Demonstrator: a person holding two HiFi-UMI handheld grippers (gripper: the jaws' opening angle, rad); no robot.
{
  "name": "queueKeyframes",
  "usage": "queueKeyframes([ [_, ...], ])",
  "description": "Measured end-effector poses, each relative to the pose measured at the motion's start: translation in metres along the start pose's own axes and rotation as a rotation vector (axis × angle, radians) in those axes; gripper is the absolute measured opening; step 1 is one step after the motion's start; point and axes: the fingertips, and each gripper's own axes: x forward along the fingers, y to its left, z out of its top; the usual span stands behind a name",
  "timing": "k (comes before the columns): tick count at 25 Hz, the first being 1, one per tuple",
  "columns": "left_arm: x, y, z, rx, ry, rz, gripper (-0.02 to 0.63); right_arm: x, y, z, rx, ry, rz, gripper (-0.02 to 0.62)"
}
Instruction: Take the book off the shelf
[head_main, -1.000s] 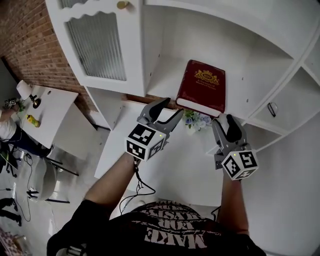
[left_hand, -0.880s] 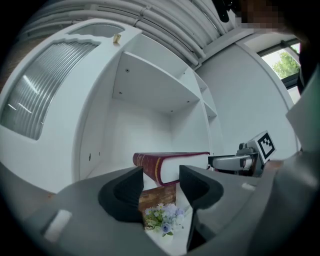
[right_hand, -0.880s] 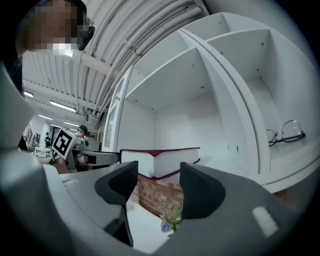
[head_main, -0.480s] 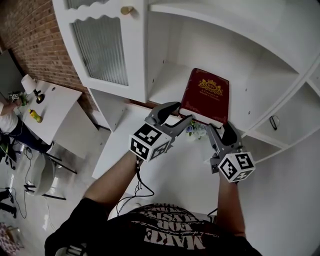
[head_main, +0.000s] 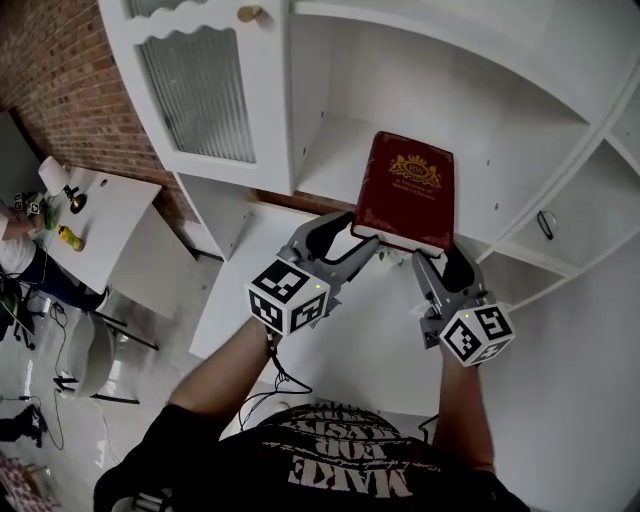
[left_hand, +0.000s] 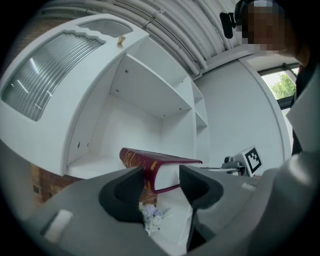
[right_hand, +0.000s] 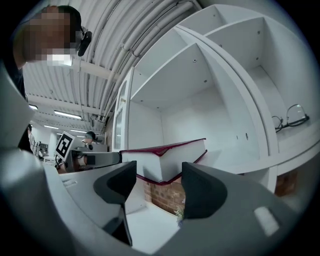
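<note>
Red book (head_main: 405, 190) lies flat on shelf (head_main: 330, 160), front edge overhanging. Likely stiff, fairly heavy, cover perhaps slick; pinch overhanging front corners. Left gripper (head_main: 345, 238), right gripper (head_main: 443, 265) both spread, holding nothing, at those corners.

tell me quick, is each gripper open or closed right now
Left gripper: open, jaws apart at the red book's near corner, not clamped.
Right gripper: open, jaws apart at its other near corner, not clamped.

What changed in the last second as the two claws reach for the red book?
The left gripper and right gripper moved up to the near corners of the book. Neither grips it; jaws stay open. The book still lies flat on the shelf.
</note>
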Motion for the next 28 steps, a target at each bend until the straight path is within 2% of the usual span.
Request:
queueKeyframes([
  [2,-0.005,-0.002,-0.004,-0.014,0.009,-0.003,0.221,-0.003,0.005,-0.004,0.023,0.005,0.018,0.304],
  [7,-0.012,-0.003,-0.013,-0.042,0.013,-0.011,0.222,-0.007,0.010,-0.005,0.170,-0.036,0.074,0.327],
  [11,-0.013,-0.001,-0.015,-0.069,0.002,-0.015,0.224,-0.007,0.009,-0.004,0.250,-0.062,0.080,0.330],
  [16,-0.014,-0.002,-0.022,-0.085,0.022,-0.021,0.227,-0.011,0.006,-0.002,0.403,-0.108,0.128,0.331],
  [21,-0.013,-0.003,-0.036,-0.047,0.085,-0.025,0.230,-0.006,-0.005,-0.010,0.468,-0.087,0.098,0.303],
  [22,-0.013,-0.002,-0.039,-0.046,0.094,-0.027,0.230,-0.005,-0.007,-0.012,0.474,-0.080,0.088,0.275],
  [28,-0.013,0.002,-0.046,-0.074,0.114,-0.020,0.230,-0.003,-0.008,-0.017,0.415,-0.040,0.026,0.256],
])
